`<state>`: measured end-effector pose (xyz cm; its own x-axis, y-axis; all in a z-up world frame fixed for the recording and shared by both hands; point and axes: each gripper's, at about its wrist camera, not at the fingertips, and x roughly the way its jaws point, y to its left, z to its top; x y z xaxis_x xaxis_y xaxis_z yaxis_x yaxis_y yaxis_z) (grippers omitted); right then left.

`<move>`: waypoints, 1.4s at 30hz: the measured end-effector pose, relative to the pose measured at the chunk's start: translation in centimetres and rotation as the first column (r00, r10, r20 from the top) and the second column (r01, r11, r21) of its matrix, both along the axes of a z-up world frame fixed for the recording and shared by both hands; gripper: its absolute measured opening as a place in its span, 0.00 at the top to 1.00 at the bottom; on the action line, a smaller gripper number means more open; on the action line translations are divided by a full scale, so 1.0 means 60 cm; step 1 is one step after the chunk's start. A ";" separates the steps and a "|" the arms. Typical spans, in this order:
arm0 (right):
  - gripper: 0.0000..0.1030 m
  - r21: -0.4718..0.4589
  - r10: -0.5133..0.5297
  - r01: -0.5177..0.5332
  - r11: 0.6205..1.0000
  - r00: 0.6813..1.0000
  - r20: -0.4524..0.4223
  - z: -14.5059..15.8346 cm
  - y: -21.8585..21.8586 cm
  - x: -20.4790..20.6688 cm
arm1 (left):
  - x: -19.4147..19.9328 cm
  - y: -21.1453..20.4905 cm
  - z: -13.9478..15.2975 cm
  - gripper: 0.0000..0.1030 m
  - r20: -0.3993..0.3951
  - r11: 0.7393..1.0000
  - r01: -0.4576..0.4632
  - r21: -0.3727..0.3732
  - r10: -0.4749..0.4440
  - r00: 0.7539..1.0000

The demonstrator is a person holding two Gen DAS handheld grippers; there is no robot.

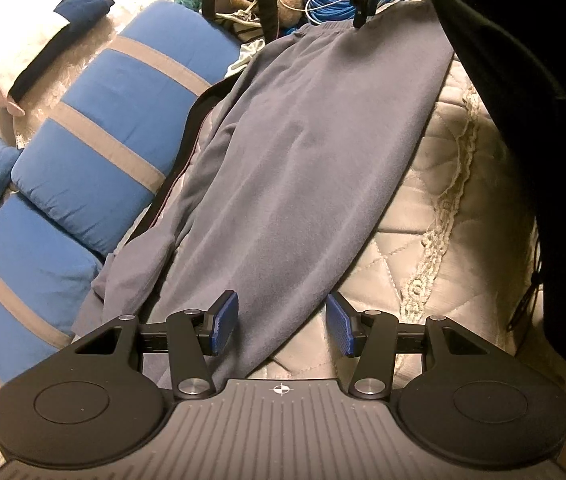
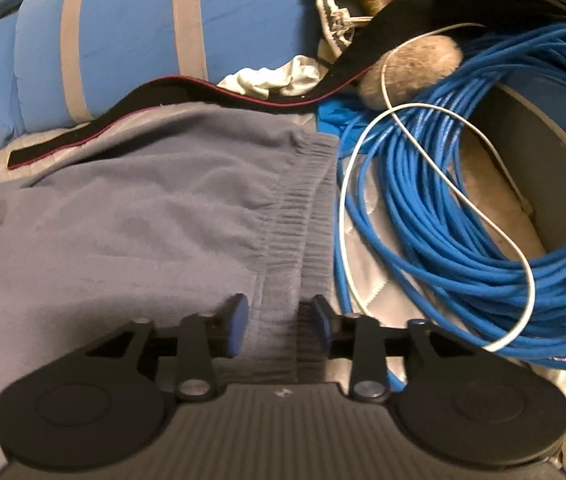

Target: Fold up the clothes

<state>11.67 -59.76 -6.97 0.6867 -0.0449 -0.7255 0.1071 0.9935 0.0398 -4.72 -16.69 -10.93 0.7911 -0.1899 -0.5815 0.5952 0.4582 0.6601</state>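
Right wrist: grey sweatpants [image 2: 131, 216] beside blue cable [image 2: 463, 208]

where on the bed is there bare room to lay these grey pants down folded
One free patch: the quilted white mattress between the grey pants and the lace trim near the bed edge. Beyond the waistband it is crowded: the blue cable coil, a white cord and piled clutter. The other side is taken by blue striped cushions.

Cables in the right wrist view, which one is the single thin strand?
The white cable: one thin strand looping across the blue cable, which is a thick coil of many turns.
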 end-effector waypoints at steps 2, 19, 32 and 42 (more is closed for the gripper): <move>0.47 -0.018 0.008 -0.008 1.000 1.000 0.004 -0.003 0.006 0.001 | 0.000 0.001 -0.001 0.54 0.002 1.000 0.003 0.002 -0.003 1.000; 0.76 -0.078 -0.043 0.044 0.996 0.999 0.005 0.012 -0.014 0.002 | 0.000 0.006 -0.005 0.54 0.003 1.000 0.001 -0.004 -0.001 1.000; 0.23 -0.389 0.254 -0.243 0.888 0.967 -0.024 0.087 0.071 -0.121 | -0.003 0.004 -0.005 0.54 0.031 1.000 0.007 0.021 -0.007 0.999; 0.16 -0.688 0.421 -0.444 0.574 0.881 -0.217 0.011 0.115 -0.296 | -0.004 0.005 -0.007 0.53 0.049 1.000 0.002 0.014 -0.003 0.999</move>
<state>-6.08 -52.86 -6.29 0.7443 -0.2462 -0.6209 -0.3536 0.6434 -0.6790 -4.97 -16.39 -11.36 0.8183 -0.1839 -0.5446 0.5630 0.4476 0.6947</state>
